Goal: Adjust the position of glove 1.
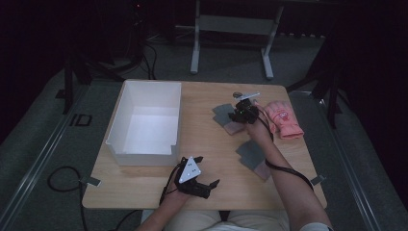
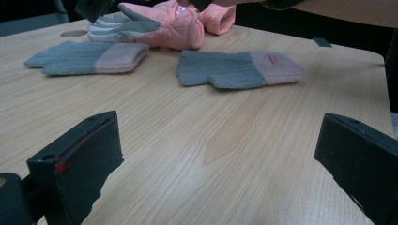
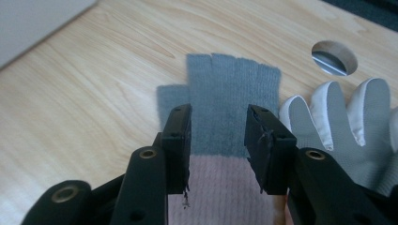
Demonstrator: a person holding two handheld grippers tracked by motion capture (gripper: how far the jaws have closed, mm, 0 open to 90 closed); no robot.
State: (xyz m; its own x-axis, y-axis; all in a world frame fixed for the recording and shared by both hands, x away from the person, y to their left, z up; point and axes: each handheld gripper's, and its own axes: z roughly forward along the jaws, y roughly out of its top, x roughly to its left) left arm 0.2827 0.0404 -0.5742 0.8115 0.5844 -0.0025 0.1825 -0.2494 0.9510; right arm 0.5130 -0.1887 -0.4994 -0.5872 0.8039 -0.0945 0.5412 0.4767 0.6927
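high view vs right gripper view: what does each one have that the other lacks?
High view: the white bin, the left gripper, a second grey glove near the person's forearm. Right gripper view: the white fingers of the pink glove and the round hole in the table. Both: the grey glove under the right gripper, and the wooden table.

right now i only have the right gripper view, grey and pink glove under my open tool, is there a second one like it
observer: yes, a matching grey and pink glove lies closer to you, by your right forearm.
operator: and the other side, what's it doing
observer: the left tool is low near you, jaws wide open, holding nothing.
operator: anywhere to drop this
observer: an open white box stands just beyond the left tool.
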